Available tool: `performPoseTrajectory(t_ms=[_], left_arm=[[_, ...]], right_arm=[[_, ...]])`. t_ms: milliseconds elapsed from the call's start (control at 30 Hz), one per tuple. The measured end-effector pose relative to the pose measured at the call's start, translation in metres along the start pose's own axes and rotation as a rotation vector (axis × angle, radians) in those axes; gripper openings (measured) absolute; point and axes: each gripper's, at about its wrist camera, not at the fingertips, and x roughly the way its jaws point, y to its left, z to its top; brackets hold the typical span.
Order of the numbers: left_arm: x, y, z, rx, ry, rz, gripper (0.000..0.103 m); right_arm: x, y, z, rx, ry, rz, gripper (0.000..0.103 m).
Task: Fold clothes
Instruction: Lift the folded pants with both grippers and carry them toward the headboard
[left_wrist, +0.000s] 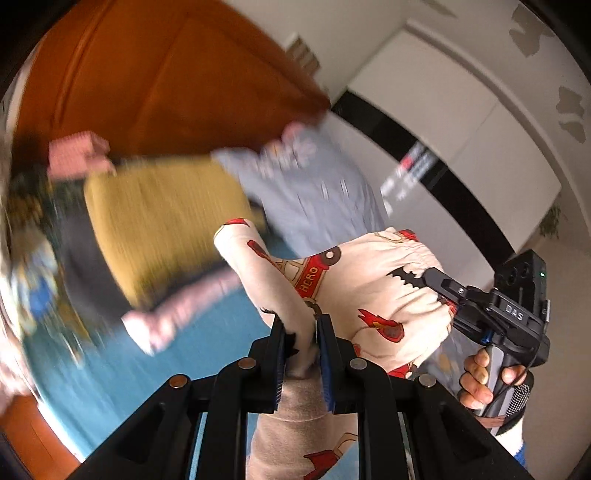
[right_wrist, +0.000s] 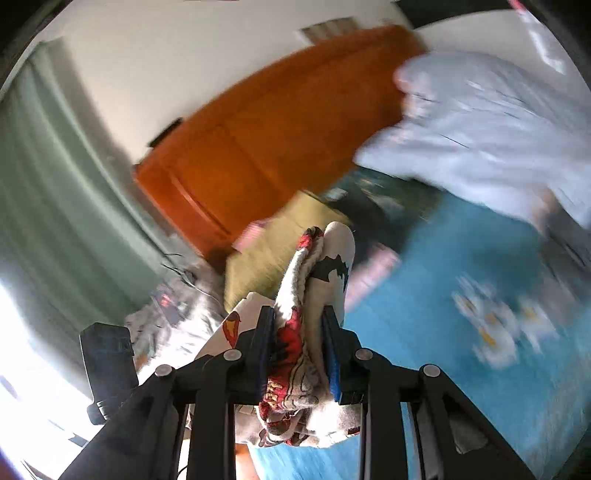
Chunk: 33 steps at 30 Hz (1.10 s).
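Both grippers' fingers are clamped on the cream printed garment (left_wrist: 369, 295): the left gripper (left_wrist: 301, 354) pinches a bunched edge, the right gripper (right_wrist: 301, 354) a gathered wad. The garment hangs unfolded between them, above the blue bed sheet (left_wrist: 207, 332). Beyond the fingers lie a mustard piece (left_wrist: 159, 221) and a grey-blue garment (left_wrist: 314, 192), apparently unfolded too. Motion blur hides their details.

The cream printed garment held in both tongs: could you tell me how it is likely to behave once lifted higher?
Probably floppy: the cream printed garment sags and bunches between the left tongs and the right tongs. Likely light, since pinched folds alone carry it. It seems unlikely to slip, as thick wads of fabric fill both closed grips.
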Motion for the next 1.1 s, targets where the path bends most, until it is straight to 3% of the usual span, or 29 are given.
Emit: performPoseTrajectory(t_ms=[233, 433, 667, 833, 933, 1100], left_arm=[[-0.023, 0.045, 0.108, -0.001, -0.175, 0.073, 0.018], [0.004, 0.102, 0.129, -0.050, -0.227, 0.154, 0.018], [0.048, 0.156, 0.106, -0.121, -0.176, 0.199, 0.018], [0.050, 0.167, 0.089, -0.152, -0.173, 0.231, 0.018], [0.044, 0.157, 0.086, -0.124, -0.193, 0.202, 0.019], [0.043, 0.141, 0.092, -0.057, -0.174, 0.255, 0.021]], right_arm=[[0.101, 0.029, 0.111, -0.073, 0.021, 0.136, 0.026], [0.204, 0.032, 0.160, -0.158, 0.066, 0.172, 0.026], [0.288, -0.005, 0.162, -0.131, 0.151, 0.120, 0.026], [0.305, -0.041, 0.159, -0.057, 0.143, 0.102, 0.026], [0.309, -0.062, 0.159, 0.005, 0.137, 0.090, 0.021], [0.296, -0.067, 0.159, 0.018, 0.119, 0.078, 0.021]])
